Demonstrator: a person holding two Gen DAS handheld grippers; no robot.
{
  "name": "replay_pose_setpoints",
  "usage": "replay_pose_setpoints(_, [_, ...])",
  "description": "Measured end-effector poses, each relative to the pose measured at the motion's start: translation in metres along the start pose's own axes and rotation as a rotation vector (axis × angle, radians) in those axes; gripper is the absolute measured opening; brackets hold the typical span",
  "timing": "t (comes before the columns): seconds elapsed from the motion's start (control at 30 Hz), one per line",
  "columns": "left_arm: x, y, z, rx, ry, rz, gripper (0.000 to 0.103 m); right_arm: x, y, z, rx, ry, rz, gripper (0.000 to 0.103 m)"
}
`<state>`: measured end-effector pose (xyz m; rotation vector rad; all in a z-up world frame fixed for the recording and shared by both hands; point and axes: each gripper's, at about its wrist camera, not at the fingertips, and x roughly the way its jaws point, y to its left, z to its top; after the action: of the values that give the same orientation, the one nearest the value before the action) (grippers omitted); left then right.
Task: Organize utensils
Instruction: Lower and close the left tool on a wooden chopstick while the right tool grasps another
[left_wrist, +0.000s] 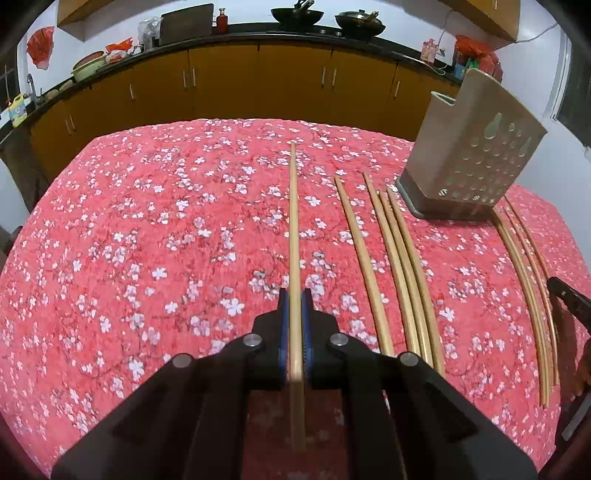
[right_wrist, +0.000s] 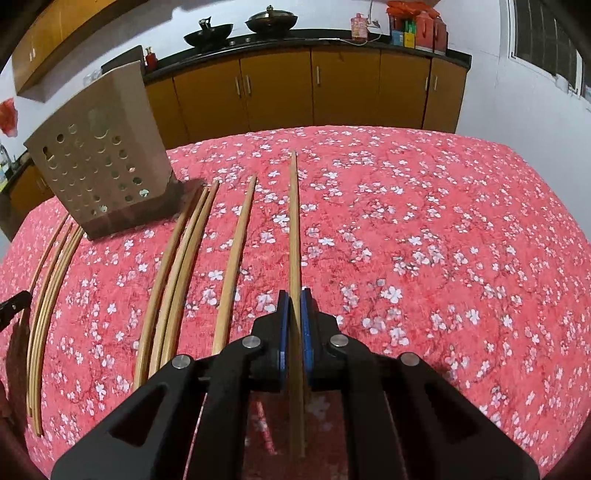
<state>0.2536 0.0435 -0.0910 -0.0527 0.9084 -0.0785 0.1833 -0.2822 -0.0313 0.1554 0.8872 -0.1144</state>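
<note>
Evidently both grippers have a chopstick clamped. The left gripper (left_wrist: 294, 295) has its blue pads (left_wrist: 283, 332) pressed narrow on either side of a single chopstick (left_wrist: 293, 221) that runs straight ahead along its fingers, the tip reaching toward the far edge of the tabletop (left_wrist: 147, 221), which is covered by a red cloth printed with pale blossoms. The right gripper (right_wrist: 294, 295) is likewise closed tight on its own chopstick (right_wrist: 293, 221), which also points toward the far edge. A perforated beige utensil holder (left_wrist: 472, 147) stands upright on a dark base near the far edge; in the left wrist view it sits toward the right, in the right wrist view toward the left (right_wrist: 96, 155), so it stands between the two grippers. More chopsticks lie flat on the cloth, roughly parallel: a lone one (left_wrist: 360, 258) just beside the left gripper's stick, then a tight group of three (left_wrist: 404, 266) whose far ends come close to the holder's base, and another group of three (left_wrist: 524, 280) beyond the holder's other side. In the right wrist view the same sticks appear mirrored, the lone one (right_wrist: 236, 258) nearest, a cluster (right_wrist: 177, 266) beside the holder, and a further cluster (right_wrist: 48, 288) toward the left edge. Kitchen cabinets (right_wrist: 277, 85) line the wall behind.
</note>
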Motion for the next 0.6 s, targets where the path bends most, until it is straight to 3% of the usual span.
replay_pose_setpoints(0.27, [-0.019, 0.01, -0.024, -0.002, -0.005, -0.038, 0.009, -0.015, -0.001, -0.02, -0.006, 0.006, 0.02, 0.008])
replay_pose_setpoints(0.6, [-0.033, -0.002, -0.039, 0.016, -0.019, -0.009, 0.009, -0.018, -0.002, -0.021, -0.001, 0.0, 0.028, 0.008])
